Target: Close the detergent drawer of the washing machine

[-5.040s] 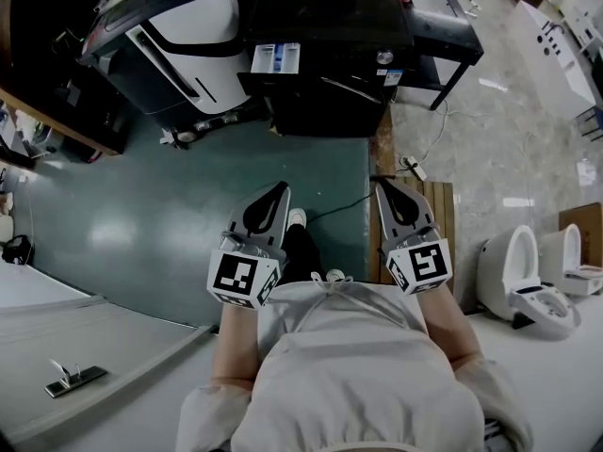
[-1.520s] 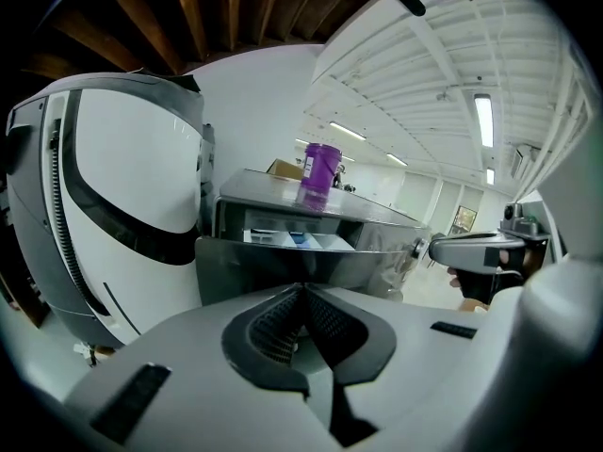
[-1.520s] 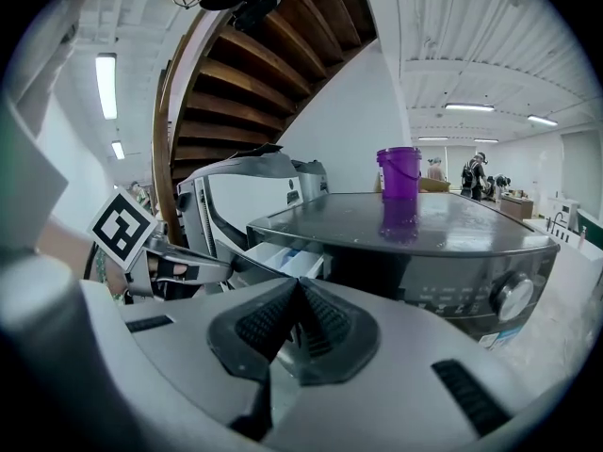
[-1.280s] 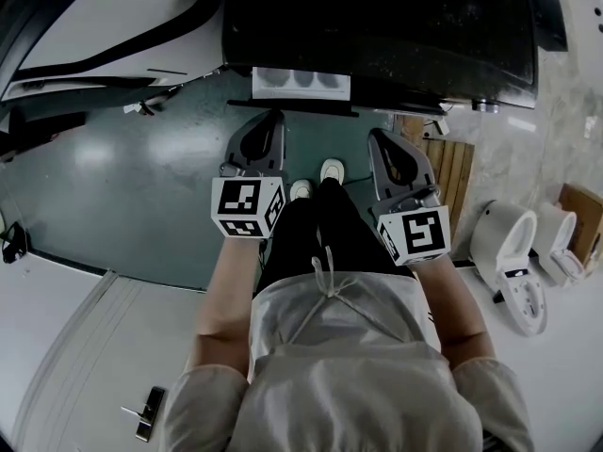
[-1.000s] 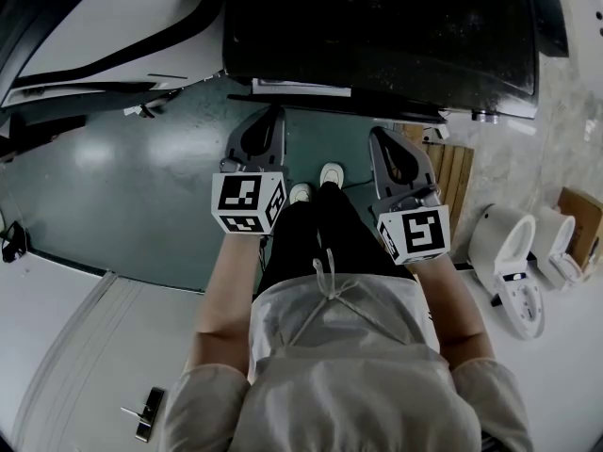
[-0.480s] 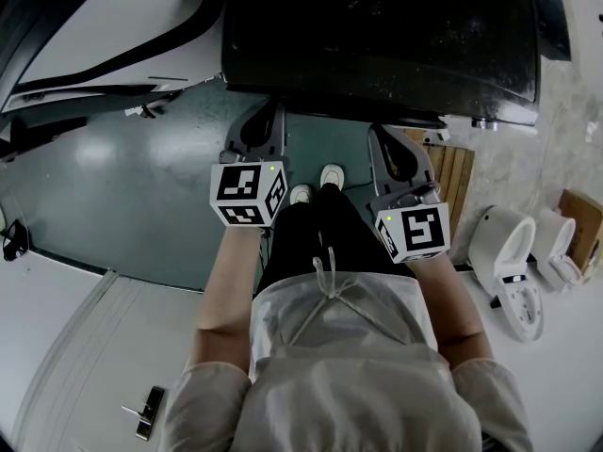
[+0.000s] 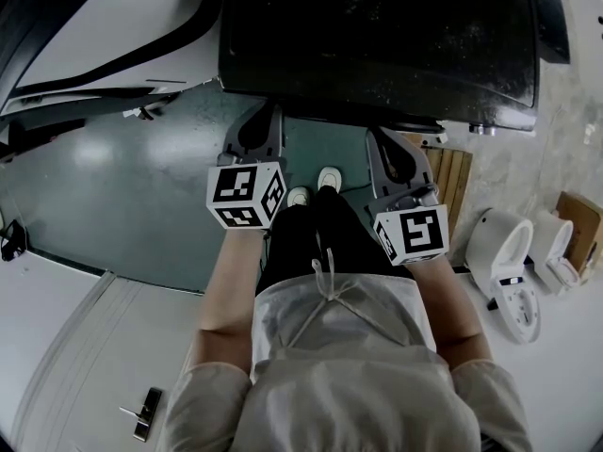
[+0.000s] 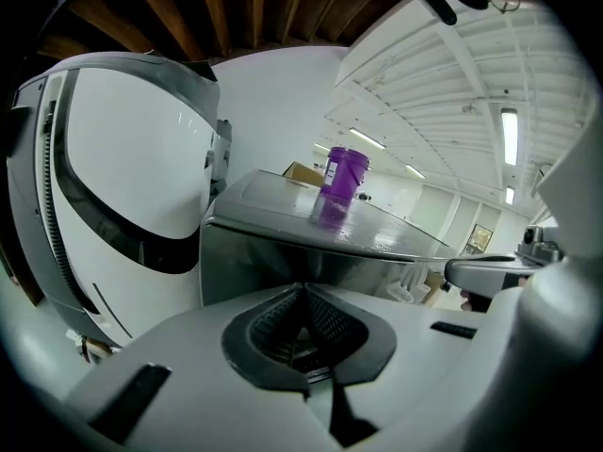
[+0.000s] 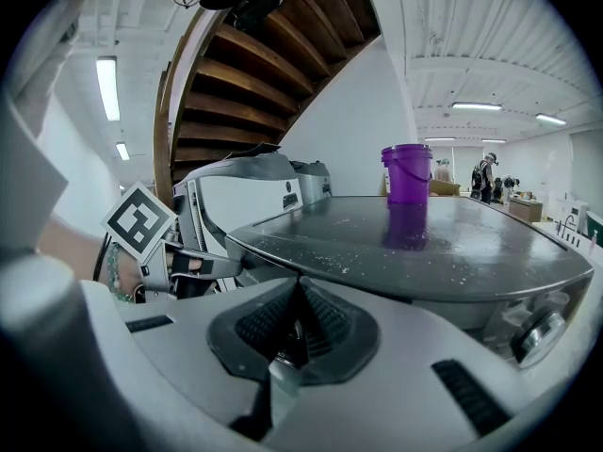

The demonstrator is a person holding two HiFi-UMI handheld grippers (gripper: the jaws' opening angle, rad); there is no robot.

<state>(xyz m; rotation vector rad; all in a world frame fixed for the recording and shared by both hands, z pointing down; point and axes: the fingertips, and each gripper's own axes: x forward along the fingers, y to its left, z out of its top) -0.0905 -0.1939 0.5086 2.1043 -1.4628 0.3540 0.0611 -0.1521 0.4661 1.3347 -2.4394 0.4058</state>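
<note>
The left gripper (image 7: 267,113) has its jaws pressed together with nothing between them. In the left gripper view their tips meet right at the grey front face of the washing machine (image 8: 259,257), touching or nearly touching; I cannot tell which. The right gripper (image 7: 377,133) is also closed and empty. It hangs to the right, tips near the front edge but not clearly on it.

From the head view, no detergent drawer juts out past the machine's dark top (image 7: 377,36). I judge that it sits home in its slot, straight ahead of the left tips at the front's upper left. Its long axis runs into the machine, away from the person, so any last push goes along the left jaws. The left hand is plainly the nearer one.

Farther back, a purple tub (image 9: 407,172) stands on the top. A white appliance (image 8: 122,177) stands to the machine's left.
</note>
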